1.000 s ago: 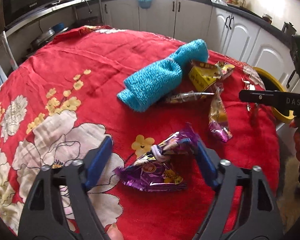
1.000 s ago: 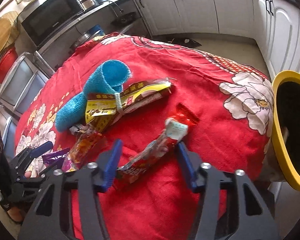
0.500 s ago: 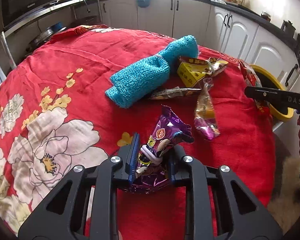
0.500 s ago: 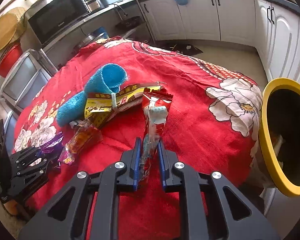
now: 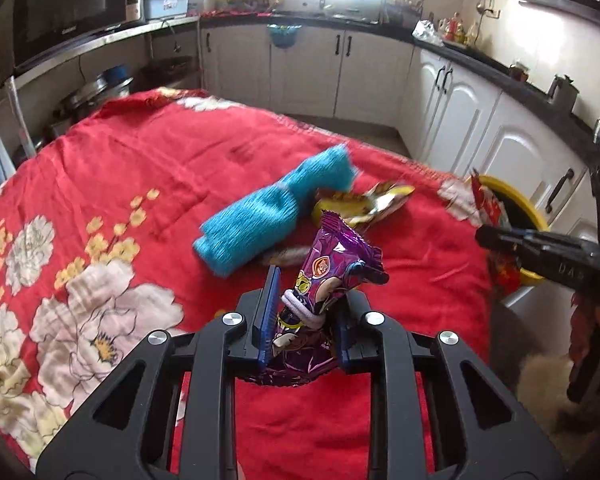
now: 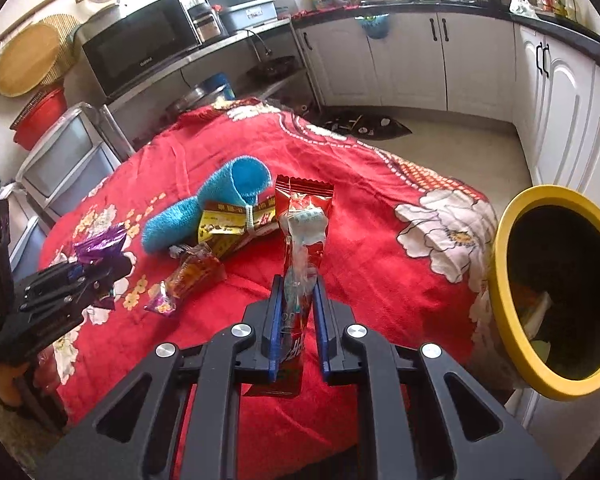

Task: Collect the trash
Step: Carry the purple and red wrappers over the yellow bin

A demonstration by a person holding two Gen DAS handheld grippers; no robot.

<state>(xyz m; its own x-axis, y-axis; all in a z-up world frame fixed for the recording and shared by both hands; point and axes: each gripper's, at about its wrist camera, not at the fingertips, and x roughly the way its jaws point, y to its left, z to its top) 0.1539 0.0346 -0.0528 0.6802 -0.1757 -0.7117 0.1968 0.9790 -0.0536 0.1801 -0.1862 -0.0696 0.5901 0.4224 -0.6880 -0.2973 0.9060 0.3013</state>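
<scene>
Here the left hand-held gripper (image 5: 305, 322) is clamped on a purple wrapper (image 5: 332, 276), held upright above the red floral cloth (image 5: 120, 184) covering the surface. The right hand-held gripper (image 6: 297, 316) is pinched tight on a red wrapper (image 6: 303, 232), also raised above the cloth, near the yellow-rimmed bin (image 6: 504, 280) at the cloth's edge. On the cloth, a rolled blue towel (image 6: 216, 204) lies touching a yellow wrapper (image 6: 228, 222), with an orange wrapper (image 6: 188, 278) just beside them.
</scene>
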